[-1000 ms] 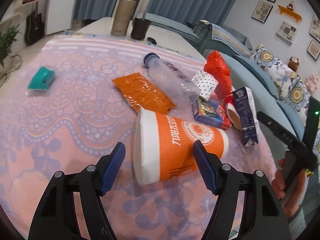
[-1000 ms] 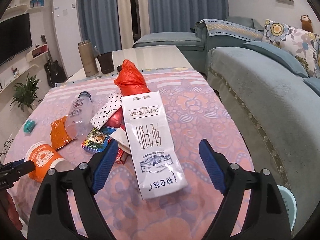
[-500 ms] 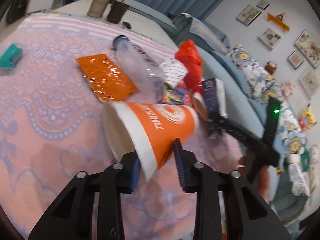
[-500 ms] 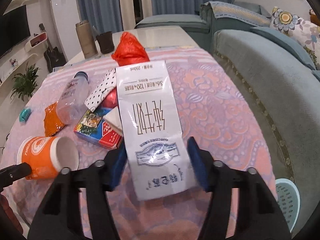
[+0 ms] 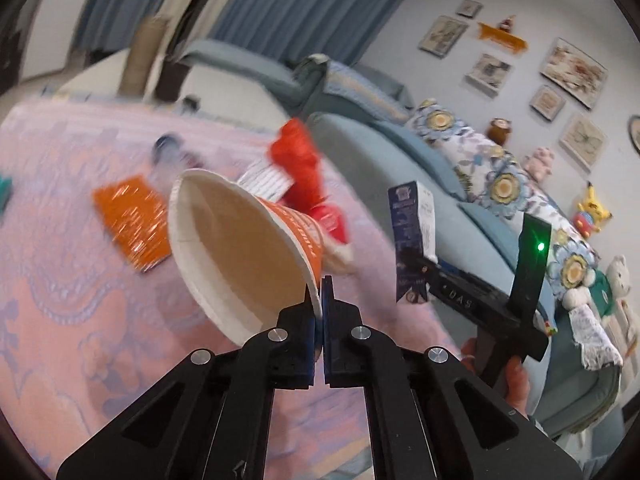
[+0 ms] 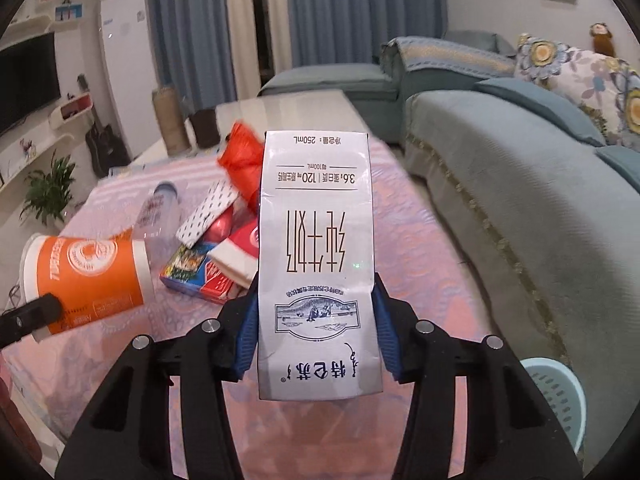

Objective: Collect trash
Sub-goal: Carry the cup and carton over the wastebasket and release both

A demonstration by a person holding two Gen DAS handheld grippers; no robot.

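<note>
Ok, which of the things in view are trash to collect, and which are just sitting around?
Trash:
- orange paper cup, pinched at its rim by the left gripper
- milk carton, clamped in the right gripper
- orange wrapper
- red bag
- clear bottle

Lying about:
- thermos
- dark mug
- sofa

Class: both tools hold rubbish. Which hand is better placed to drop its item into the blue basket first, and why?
Right. Its tool grips the milk carton with the blue basket just beside it; the left tool holds the cup farther away.
</note>
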